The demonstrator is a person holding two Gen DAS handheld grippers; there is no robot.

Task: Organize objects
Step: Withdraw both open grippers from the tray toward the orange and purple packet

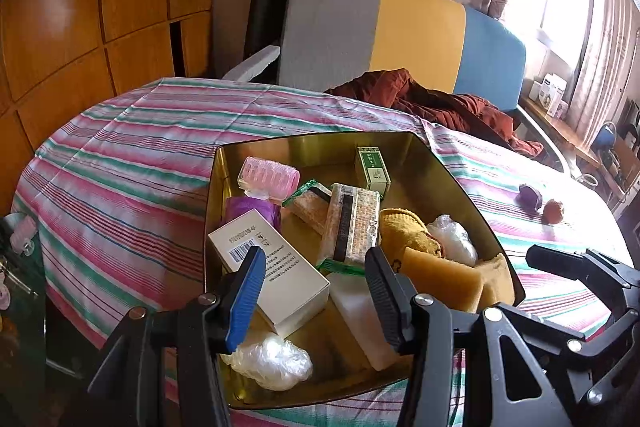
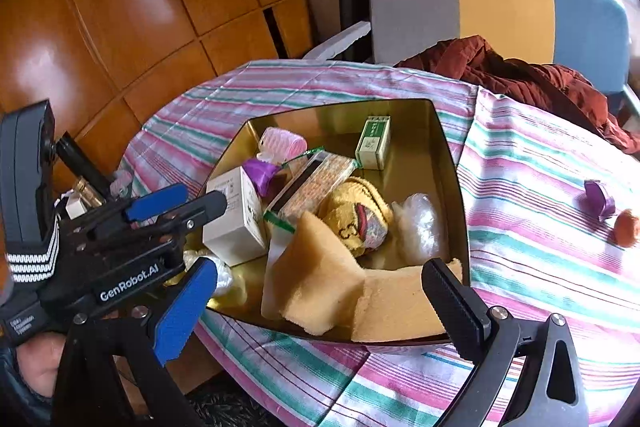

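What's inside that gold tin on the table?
The gold tin holds a pink hair roller, green box, white box, yellow sponges and plastic wrap. Whatever lies beneath them is hidden.

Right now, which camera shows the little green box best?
The left wrist view: the green box stands larger there, with two faces showing. The right wrist view shows the same box smaller, upright in the tin's far corner.

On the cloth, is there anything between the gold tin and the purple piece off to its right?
Nothing: between the gold tin and the purple piece only bare striped cloth shows, clearest in the right wrist view.
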